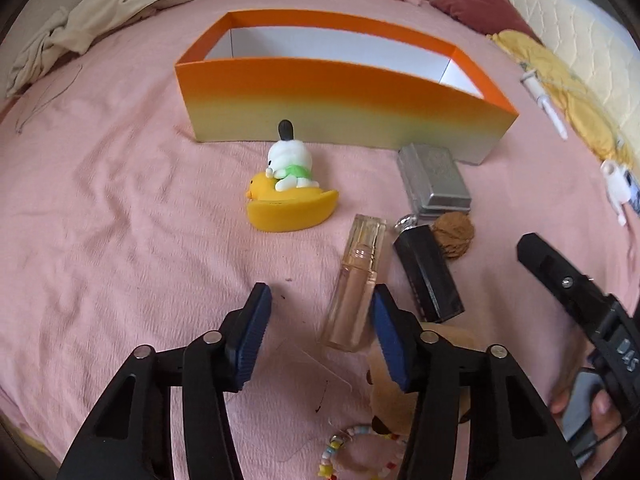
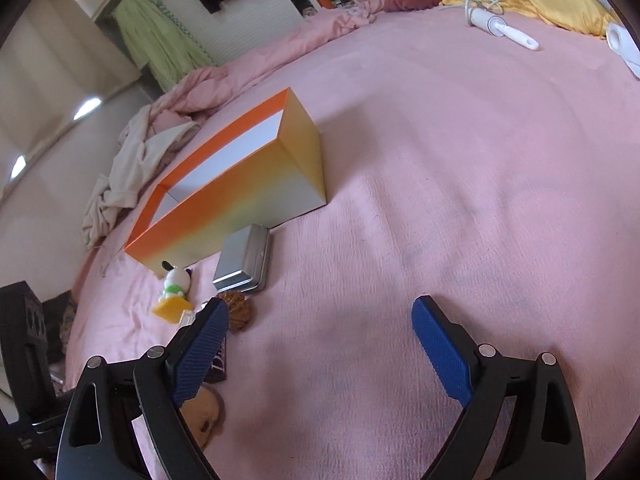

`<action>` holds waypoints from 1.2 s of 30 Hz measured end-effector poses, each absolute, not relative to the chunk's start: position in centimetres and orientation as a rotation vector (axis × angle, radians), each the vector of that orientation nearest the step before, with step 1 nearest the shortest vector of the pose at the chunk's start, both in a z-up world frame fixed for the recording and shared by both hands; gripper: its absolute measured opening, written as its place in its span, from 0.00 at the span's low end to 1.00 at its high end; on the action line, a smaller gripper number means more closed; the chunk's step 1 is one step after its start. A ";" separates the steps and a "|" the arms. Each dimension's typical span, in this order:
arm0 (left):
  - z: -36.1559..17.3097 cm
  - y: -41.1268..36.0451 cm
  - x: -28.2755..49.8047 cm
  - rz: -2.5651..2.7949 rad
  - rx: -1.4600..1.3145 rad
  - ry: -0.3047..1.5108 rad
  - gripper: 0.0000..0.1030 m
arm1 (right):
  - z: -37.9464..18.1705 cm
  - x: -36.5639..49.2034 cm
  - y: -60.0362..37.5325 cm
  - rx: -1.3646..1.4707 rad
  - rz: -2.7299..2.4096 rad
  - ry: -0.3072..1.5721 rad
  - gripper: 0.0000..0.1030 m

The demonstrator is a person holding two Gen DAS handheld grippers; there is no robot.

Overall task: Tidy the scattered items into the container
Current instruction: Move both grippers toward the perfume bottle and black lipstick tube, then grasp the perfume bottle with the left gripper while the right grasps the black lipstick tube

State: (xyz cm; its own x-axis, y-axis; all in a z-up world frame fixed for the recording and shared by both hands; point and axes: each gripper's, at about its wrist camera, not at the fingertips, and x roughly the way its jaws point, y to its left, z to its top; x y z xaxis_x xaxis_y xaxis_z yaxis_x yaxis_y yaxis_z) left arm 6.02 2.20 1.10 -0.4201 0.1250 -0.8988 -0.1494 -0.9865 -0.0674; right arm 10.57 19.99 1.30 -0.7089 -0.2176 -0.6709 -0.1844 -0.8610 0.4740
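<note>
An orange box stands open on the pink bed sheet. In front of it lie a yellow duck toy with a white dog, a metal tin, a walnut, a black tube and a clear pink bottle. My left gripper points down, open, with the bottle's lower end just inside its right finger and no pad pressing on it. A bead bracelet and a brown plush lie under it. My right gripper is wide open over bare sheet.
A beige cloth lies bunched at the far left. A maroon pillow, a yellow blanket and a white lint roller are at the right. A clear plastic card lies between my left fingers. A hand holds the right gripper.
</note>
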 end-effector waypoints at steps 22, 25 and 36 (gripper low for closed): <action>2.7 -9.9 7.5 2.603 -1.509 -0.752 0.18 | 2.5 9.5 17.9 1.171 -2.721 -0.703 0.84; 1.7 -10.1 7.1 2.633 -1.602 -0.675 0.18 | 3.1 8.7 15.8 1.168 -2.638 -0.610 0.71; 0.4 -8.2 7.3 2.725 -1.607 -0.513 0.18 | 1.6 6.6 9.8 1.400 -2.662 -0.187 0.44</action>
State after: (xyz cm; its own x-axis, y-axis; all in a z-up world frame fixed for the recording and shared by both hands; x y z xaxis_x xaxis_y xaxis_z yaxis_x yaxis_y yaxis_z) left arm 7.34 -8.24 0.35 -0.4955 0.1064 -0.8621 0.2141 -0.9469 -0.2399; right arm 6.64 9.79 1.56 -0.5618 -0.1700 -0.8096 0.0551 -0.9842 0.1684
